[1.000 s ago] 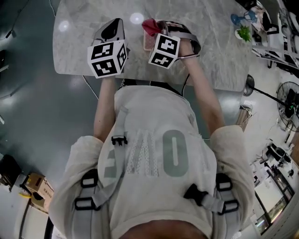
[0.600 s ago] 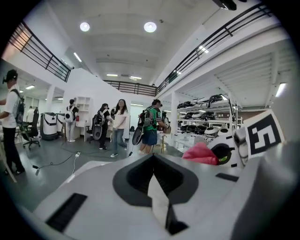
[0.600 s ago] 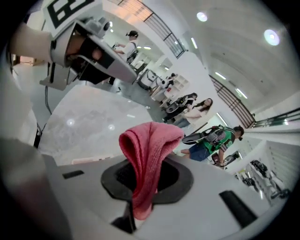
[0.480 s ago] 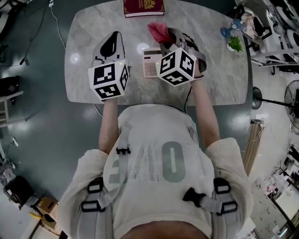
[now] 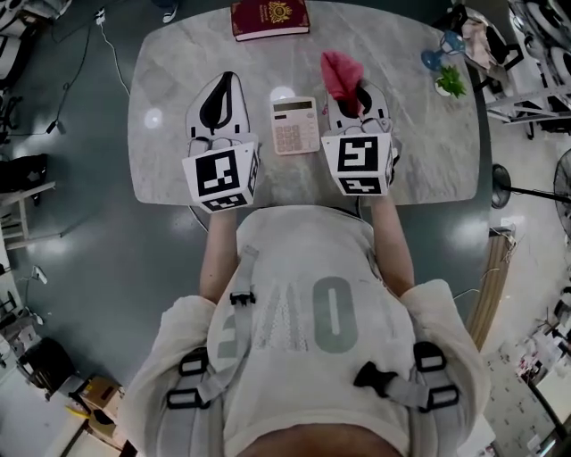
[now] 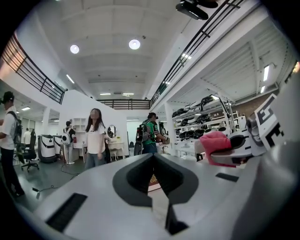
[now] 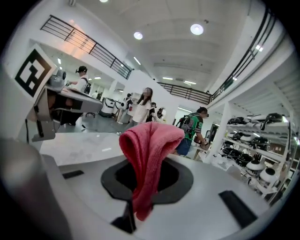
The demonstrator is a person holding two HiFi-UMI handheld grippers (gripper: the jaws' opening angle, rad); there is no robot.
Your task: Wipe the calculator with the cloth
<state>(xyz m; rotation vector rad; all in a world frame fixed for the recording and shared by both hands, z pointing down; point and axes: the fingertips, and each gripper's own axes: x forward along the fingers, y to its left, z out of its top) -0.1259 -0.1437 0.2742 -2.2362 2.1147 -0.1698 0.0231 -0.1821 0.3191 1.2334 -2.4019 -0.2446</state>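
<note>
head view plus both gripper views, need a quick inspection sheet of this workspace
Surface: grey marble table, glossy, with lamp reflections.
Job's things: pale pink calculator lies flat near the middle; pink-red cloth hangs from the right gripper, off the calculator.
Clutter: dark red book at the far edge; small green plant near the far right corner.
Grippers: left gripper shut, nothing between its jaws; right gripper shut on the cloth.
Cables: thin cable on the floor left of the table.
Surroundings: people standing in an open hall; shelves of gear to the right.
</note>
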